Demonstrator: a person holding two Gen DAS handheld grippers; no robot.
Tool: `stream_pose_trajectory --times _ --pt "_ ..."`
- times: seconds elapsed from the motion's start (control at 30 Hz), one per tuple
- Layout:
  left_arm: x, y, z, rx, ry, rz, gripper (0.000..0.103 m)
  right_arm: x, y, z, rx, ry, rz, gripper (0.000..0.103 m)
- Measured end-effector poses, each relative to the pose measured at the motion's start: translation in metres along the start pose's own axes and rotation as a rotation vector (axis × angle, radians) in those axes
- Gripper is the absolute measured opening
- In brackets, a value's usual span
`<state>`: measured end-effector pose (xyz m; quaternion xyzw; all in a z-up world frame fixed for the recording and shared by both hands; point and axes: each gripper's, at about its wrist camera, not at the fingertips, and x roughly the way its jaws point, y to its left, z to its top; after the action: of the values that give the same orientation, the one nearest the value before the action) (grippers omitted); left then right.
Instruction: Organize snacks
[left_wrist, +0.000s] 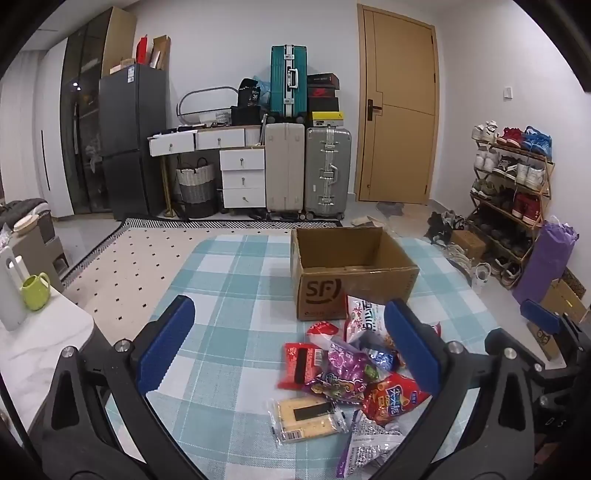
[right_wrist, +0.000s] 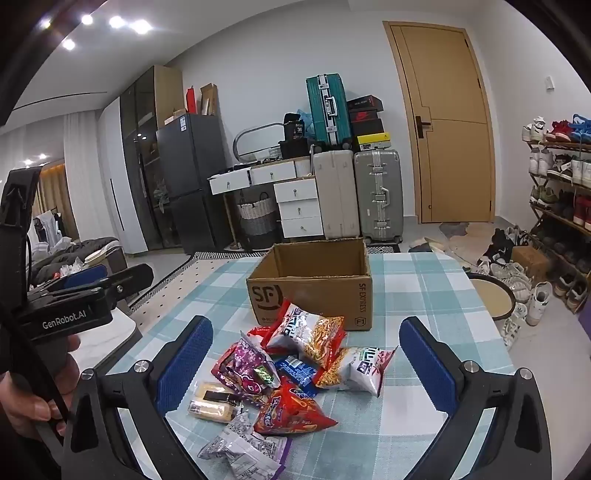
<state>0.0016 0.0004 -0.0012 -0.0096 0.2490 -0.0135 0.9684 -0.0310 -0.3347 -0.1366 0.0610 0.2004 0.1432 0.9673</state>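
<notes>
The left gripper (left_wrist: 290, 352) has its jaws spread wide, with nothing between the pads. The right gripper (right_wrist: 303, 363) is spread wide too, and holds nothing. Both hang over the near part of the tabletop (left_wrist: 229, 280) and tip down a little. A hand (right_wrist: 26, 402) holds the left gripper's handle at the left.

The snack pile (right_wrist: 291, 373) lies on the checked cloth just past the jaws, and nothing touches it. A red chip bag (right_wrist: 291, 410) and a pale cake pack (left_wrist: 306, 415) lie nearest. Two noodle bags (right_wrist: 314, 336) lie farther back.

Behind the pile stands the open cardboard box (right_wrist: 314, 291), and one noodle bag leans right by its front wall. There is bare cloth to the left and to the right of the pile. The far edge of the tabletop is just behind the box.
</notes>
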Motion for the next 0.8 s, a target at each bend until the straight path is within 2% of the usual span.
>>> stream_pose_trajectory --times 0.07,0.1,0.2,0.33,0.8 --pt "0.001 0.001 0.0 -0.008 0.003 -0.003 0.102 0.001 0.0 0.0 -0.004 0.01 -0.001 0.103" --pt "-0.001 -0.001 0.001 -0.007 -0.019 0.025 0.102 0.001 0.001 0.0 -0.003 0.011 -0.001 0.103" --pt "-0.009 0.003 -0.001 -0.025 -0.062 0.028 0.102 0.002 0.002 0.001 -0.004 0.011 0.005 0.103" --pt "-0.01 0.003 -0.002 -0.018 -0.072 0.024 0.102 0.001 0.003 0.001 0.008 0.001 0.009 0.103" --pt "-0.009 0.001 -0.005 -0.004 -0.046 0.023 0.102 -0.004 0.001 -0.001 0.018 -0.008 0.01 0.103"
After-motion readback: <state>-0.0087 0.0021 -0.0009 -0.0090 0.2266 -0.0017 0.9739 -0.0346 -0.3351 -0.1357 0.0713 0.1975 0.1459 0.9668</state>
